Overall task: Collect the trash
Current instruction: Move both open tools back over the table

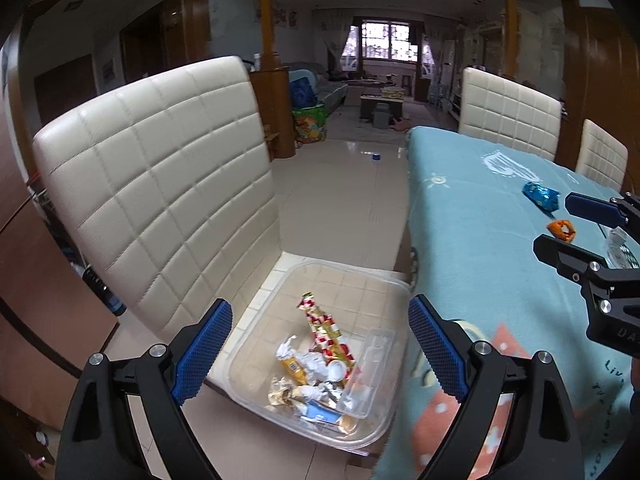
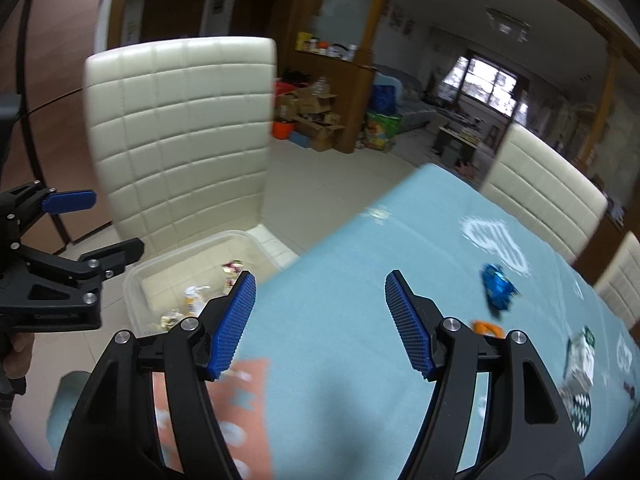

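The near bin [image 1: 384, 288] is clear, glossy plastic, holding crinkled foil and paper wrappers [image 1: 320, 356]. The chair [image 1: 160, 184] is cream quilted leather with a soft sheen; matt printed cloth [image 2: 360, 248] covers the table. The fingers [image 2: 236, 328] carry rough, ribbed blue pads on matt black plastic.

On the chair seat [image 1: 276, 280] to my left sits the bin [image 1: 344, 276] with wrappers [image 1: 324, 332] inside; the table [image 1: 460, 208] stands right of it, two wrappers [image 1: 541, 195] lying on top.

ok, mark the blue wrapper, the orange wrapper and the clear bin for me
blue wrapper [image 2: 498, 290]: right wrist view, middle of the crumpled foil.
orange wrapper [image 1: 562, 231]: left wrist view, centre of the piece on the tablecloth.
clear bin [image 1: 394, 284]: left wrist view, bare far rim, on the chair seat.
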The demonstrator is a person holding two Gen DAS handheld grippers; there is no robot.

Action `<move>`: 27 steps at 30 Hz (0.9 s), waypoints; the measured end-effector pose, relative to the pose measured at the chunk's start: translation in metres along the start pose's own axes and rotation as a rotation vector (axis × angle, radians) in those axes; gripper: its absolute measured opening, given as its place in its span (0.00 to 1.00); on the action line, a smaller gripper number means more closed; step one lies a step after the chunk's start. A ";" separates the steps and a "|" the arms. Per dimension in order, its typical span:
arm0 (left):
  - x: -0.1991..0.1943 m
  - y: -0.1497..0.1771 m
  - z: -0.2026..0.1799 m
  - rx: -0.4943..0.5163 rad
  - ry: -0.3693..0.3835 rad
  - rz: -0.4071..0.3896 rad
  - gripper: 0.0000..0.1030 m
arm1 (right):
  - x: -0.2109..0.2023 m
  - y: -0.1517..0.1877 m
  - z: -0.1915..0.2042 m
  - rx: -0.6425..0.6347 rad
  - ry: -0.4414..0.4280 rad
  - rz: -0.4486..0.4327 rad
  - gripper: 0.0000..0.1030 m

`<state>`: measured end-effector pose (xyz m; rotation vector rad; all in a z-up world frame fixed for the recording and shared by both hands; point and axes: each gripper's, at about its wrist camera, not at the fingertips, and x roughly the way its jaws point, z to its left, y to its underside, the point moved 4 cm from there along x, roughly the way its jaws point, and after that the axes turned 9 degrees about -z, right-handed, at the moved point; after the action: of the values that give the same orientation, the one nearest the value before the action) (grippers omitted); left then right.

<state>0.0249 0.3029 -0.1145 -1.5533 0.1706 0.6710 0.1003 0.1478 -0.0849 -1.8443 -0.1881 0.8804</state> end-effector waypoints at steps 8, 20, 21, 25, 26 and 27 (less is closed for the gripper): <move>0.003 -0.019 -0.080 0.106 0.105 -0.004 0.85 | -0.023 0.030 -0.085 0.131 0.112 0.014 0.70; 0.023 -0.037 -0.211 0.199 0.315 0.059 0.85 | -0.049 0.096 -0.203 0.298 0.285 0.103 0.91; 0.027 -0.037 -0.221 0.204 0.321 0.070 0.85 | -0.049 0.102 -0.211 0.311 0.293 0.114 0.92; 0.041 -0.036 -0.250 0.240 0.321 0.095 0.85 | -0.047 0.124 -0.237 0.353 0.307 0.161 0.93; 0.045 -0.035 -0.258 0.252 0.323 0.103 0.85 | -0.045 0.129 -0.241 0.360 0.309 0.171 0.93; 0.048 -0.035 -0.262 0.258 0.325 0.107 0.85 | -0.043 0.133 -0.245 0.368 0.308 0.180 0.93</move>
<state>0.1618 0.0723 -0.1213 -1.4008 0.5655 0.4549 0.1925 -0.1146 -0.1297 -1.6374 0.3174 0.6859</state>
